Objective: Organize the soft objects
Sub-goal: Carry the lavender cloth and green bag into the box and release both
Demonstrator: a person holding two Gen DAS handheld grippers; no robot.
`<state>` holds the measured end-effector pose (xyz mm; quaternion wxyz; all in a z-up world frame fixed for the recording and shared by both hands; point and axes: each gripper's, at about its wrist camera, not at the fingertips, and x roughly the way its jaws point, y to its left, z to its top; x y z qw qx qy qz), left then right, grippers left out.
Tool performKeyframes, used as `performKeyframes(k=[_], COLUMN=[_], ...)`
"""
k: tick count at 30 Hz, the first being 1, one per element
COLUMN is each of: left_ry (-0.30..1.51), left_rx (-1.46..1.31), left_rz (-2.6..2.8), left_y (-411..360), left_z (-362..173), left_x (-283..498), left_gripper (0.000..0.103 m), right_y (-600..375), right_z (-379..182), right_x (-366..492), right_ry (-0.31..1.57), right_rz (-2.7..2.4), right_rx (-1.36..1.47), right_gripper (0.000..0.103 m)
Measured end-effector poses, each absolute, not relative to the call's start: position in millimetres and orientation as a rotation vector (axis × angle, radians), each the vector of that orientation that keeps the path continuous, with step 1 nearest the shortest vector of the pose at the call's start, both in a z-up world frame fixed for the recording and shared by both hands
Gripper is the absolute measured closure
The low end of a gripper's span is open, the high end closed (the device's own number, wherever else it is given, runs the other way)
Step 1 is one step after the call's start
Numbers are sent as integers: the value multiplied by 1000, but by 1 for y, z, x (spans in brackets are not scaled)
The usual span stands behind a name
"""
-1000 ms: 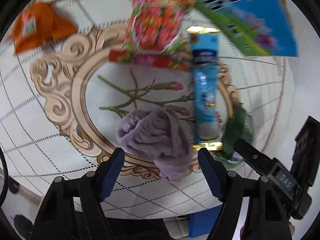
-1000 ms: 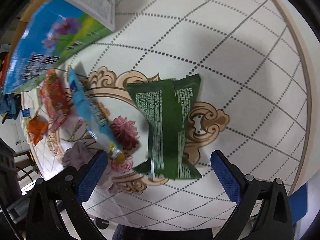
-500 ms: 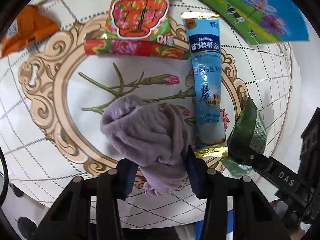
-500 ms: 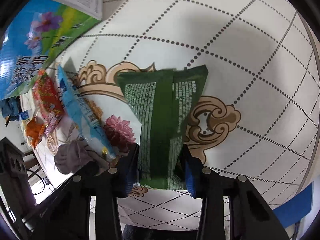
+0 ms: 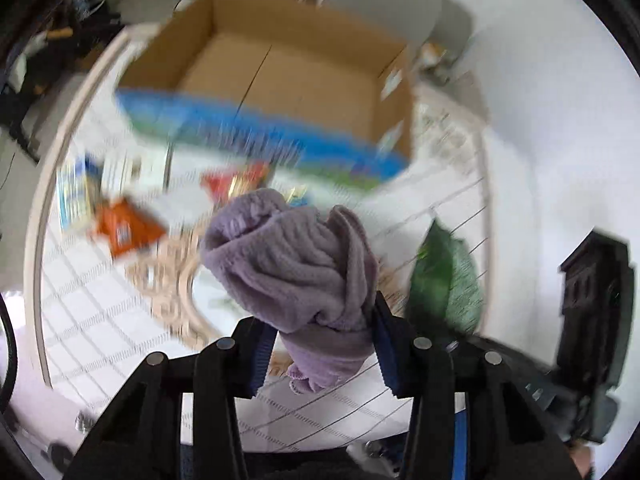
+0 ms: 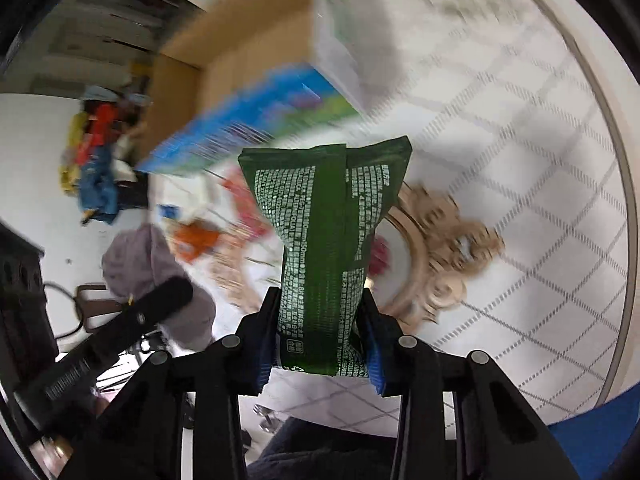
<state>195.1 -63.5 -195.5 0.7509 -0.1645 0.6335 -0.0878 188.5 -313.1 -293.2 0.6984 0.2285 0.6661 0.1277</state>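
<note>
In the left wrist view, the left gripper (image 5: 320, 344) is closed on the cloth (image 5: 296, 264), a purple bundle held in the centre of the frame and lifted off the table (image 5: 120, 320). Only its lower part sits between the jaws; the bulk stands above them and a small tail hangs below. The open box (image 5: 280, 68) is at the top of the frame, and the green pack (image 5: 444, 280) shows at the right. The picture is blurred, so the packets at the left are hard to read.

In the right wrist view, the right gripper (image 6: 320, 340) is closed on the green pack (image 6: 324, 240), pinched at its lower end and standing upright in the centre. The box (image 6: 240, 40) is at the upper left, and the cloth (image 6: 140, 264) appears at the left.

The risk, I think, is that the cloth slips out, because it is soft and held only by a fold. The pack is held at one end, so a fast swing could tilt it or pull it loose. The two grippers are near each other and could collide on the way to the box.

Half a second ago both things lay on the table with the jaws just closing around them; now both are raised, and the box has come into view.
</note>
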Motion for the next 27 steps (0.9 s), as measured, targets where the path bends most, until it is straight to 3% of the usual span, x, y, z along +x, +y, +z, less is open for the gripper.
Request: performKeyframes(k=[5, 9, 19, 27], left_ry=[1319, 1312, 1492, 1608], left_rx=[-351, -315, -282, -321], left_rz=[-246, -261, -281, -335], left_y=[-58, -46, -32, -42], left_z=[-144, -149, -258, -325], left_x=[265, 332, 466, 517], left_gripper=[62, 62, 62, 62], right_y=[-277, -250, -214, -213], right_z=[-233, -214, -315, -367], right_x=[238, 297, 445, 495], right_ry=[1365, 1325, 1455, 1513], right_rz=[339, 289, 69, -21], right_rx=[470, 404, 276, 226], right_gripper=[64, 64, 64, 64])
